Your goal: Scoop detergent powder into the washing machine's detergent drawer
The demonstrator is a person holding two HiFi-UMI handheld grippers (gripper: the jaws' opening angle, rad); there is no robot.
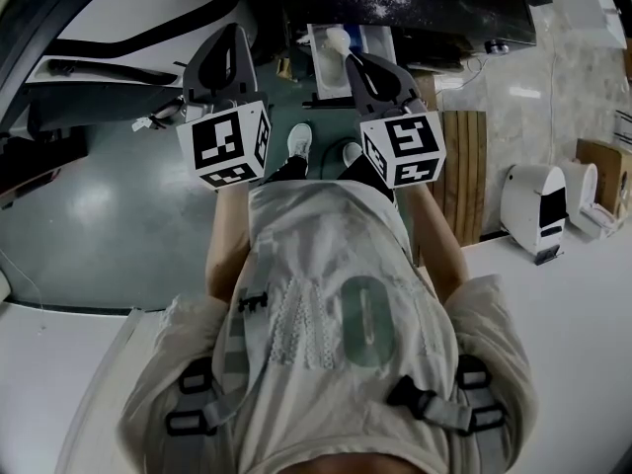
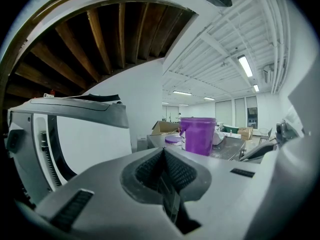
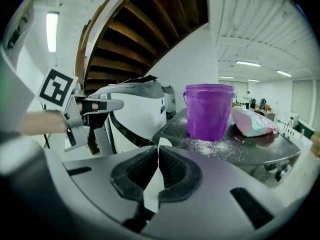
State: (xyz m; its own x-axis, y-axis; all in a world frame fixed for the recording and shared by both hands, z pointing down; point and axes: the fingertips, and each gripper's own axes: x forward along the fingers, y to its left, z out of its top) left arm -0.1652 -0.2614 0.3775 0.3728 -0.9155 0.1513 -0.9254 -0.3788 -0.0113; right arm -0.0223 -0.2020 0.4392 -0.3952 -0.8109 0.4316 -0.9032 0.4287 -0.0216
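Right tongs (image 3: 158, 156) are clamped shut on the handle of a white scoop (image 3: 149, 191), whose bowl (image 1: 339, 39) is held in front of and below the purple bucket (image 3: 210, 111). The bucket stands on a dark worktop (image 3: 240, 151) dusted with spilled white powder (image 3: 210, 145), with a pink bag (image 3: 252, 121) just to its right. A white drawer (image 1: 321, 67) sits below the bucket, under the scoop. Left tongs (image 2: 164, 156) are closed and empty, held left of the bucket.
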